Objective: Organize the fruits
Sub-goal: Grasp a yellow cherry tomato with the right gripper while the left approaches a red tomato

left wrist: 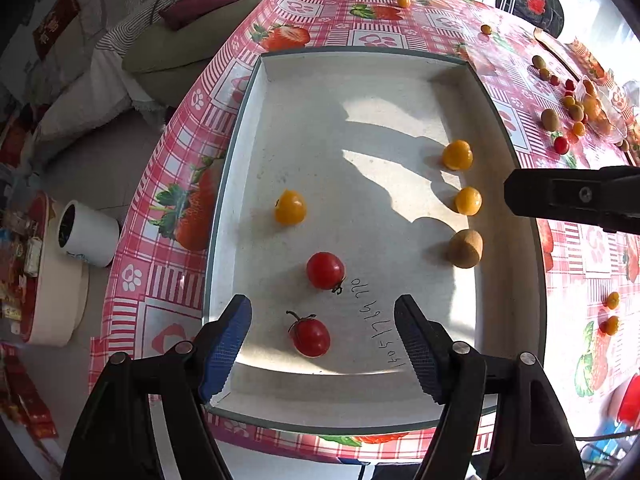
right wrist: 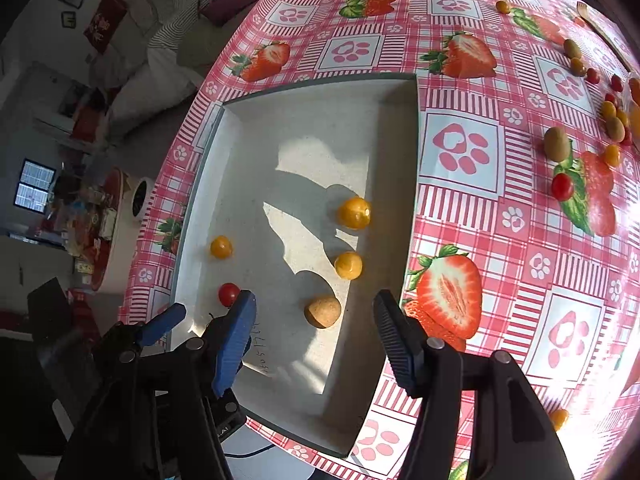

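Both of my hand-held grippers, left [left wrist: 323,350] and right [right wrist: 314,338], stand wide and empty over the tray [left wrist: 360,80], where six fruits already lie, while many fruits [right wrist: 556,144] wait on the table [right wrist: 460,216].

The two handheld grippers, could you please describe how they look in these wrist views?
Both are alike. The left gripper and the right gripper have glossy black plastic bodies with angular arms joined by round silver pivot pins. Each carries one blue finger pad with a fine cross-hatched grip texture and one black ribbed pad. No hands, sleeves or cables are clearly visible on them.
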Tool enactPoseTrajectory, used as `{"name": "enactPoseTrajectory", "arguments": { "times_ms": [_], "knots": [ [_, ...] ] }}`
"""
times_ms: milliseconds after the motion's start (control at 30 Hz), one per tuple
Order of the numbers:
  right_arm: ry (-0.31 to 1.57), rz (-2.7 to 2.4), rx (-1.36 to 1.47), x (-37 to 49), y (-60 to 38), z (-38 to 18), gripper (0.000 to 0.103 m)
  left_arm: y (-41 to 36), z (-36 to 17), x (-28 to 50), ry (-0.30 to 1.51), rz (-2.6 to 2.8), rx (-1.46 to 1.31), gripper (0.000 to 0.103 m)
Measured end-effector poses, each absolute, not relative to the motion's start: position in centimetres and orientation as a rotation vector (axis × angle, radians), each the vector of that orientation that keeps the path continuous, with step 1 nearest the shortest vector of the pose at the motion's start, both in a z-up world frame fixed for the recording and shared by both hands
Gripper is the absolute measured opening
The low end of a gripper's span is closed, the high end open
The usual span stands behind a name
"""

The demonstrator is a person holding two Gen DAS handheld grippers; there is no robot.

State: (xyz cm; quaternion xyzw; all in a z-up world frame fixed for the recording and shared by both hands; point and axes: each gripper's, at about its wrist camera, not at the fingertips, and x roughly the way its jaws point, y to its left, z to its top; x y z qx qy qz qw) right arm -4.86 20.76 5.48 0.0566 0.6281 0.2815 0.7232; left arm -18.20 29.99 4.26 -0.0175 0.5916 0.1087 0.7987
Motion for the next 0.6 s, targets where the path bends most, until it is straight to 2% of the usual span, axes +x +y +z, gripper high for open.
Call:
{"name": "enactPoseTrajectory", "arguments": {
  "times_ms": [267, 600],
  "knots": [
    [1.344, 0.439, 0.153, -5.5, 12.6, 6.7, 0.065, 26.2, 6.5, -16.0, 1.223, 0.128, -0.007, 0.075],
    [1.403, 0.214, 0.203, -8.4, 3.2, 3.8, 0.065, 19.5, 7.6, -11.6, 1.205, -0.027, 0.03, 0.075]
  ]
}}
